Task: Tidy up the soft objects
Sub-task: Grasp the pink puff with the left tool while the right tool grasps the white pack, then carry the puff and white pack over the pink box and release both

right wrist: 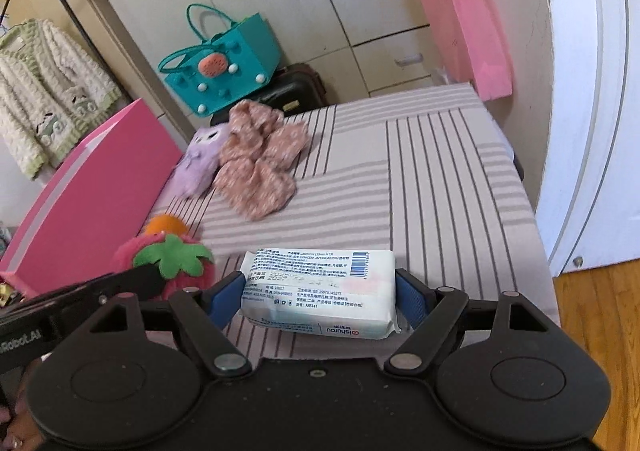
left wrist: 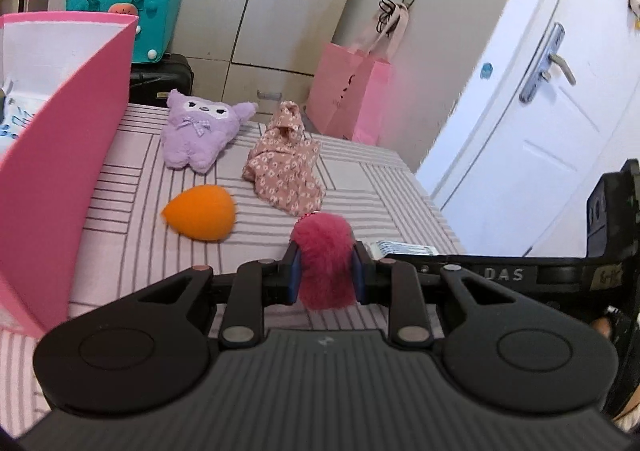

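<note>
My left gripper (left wrist: 326,271) is shut on a fuzzy pink strawberry plush (left wrist: 324,255), held just above the striped bed sheet (left wrist: 380,187). The right wrist view shows that plush's green leaf top (right wrist: 172,263). My right gripper (right wrist: 320,297) grips a white tissue pack (right wrist: 320,291) by its two ends, blue pads against it. On the sheet lie an orange egg-shaped sponge (left wrist: 202,213), a purple plush (left wrist: 200,131) and a crumpled floral cloth (left wrist: 284,167). An open pink box (left wrist: 60,151) stands at the left with packets inside.
Beyond the bed's far edge stand a teal tote bag (right wrist: 224,63) on a black suitcase (right wrist: 288,91), and wardrobe doors. A pink paper bag (left wrist: 348,95) hangs near the white door (left wrist: 540,123). A knitted cardigan (right wrist: 44,91) hangs at the left. Wooden floor (right wrist: 596,331) lies to the right.
</note>
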Available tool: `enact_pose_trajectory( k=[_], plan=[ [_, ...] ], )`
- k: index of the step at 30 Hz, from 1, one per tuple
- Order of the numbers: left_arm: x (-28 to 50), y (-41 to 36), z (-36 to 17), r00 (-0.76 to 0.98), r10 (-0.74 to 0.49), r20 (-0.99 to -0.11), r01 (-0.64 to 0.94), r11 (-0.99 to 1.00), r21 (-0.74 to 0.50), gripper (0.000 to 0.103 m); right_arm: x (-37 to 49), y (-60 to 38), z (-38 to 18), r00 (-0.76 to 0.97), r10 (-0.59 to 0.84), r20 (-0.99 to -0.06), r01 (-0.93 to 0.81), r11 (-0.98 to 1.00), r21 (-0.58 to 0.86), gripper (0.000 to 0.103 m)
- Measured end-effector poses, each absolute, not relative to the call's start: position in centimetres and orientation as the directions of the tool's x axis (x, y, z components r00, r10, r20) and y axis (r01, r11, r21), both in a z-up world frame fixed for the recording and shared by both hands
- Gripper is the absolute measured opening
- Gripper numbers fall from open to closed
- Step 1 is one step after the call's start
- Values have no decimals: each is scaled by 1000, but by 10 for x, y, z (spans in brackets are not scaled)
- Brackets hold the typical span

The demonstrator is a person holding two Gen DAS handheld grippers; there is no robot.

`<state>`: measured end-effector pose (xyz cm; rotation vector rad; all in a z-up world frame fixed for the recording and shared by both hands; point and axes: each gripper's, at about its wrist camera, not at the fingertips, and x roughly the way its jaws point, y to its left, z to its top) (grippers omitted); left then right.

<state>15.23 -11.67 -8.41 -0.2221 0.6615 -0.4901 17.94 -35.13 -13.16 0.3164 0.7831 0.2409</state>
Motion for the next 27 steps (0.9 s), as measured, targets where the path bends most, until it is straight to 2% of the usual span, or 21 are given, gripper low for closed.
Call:
enact_pose_trajectory(
  k=[13,27],
  plan=[
    [134,-88,-66,593,-562,-576,421,827,-373,24,142,-340,-127,602,407,-687,-122,897,425,83],
    [122,-47,-69,510,-574,-641,397,818,-417,24,127,-312,-116,522,471,-711,-189,877,443,83]
  ],
)
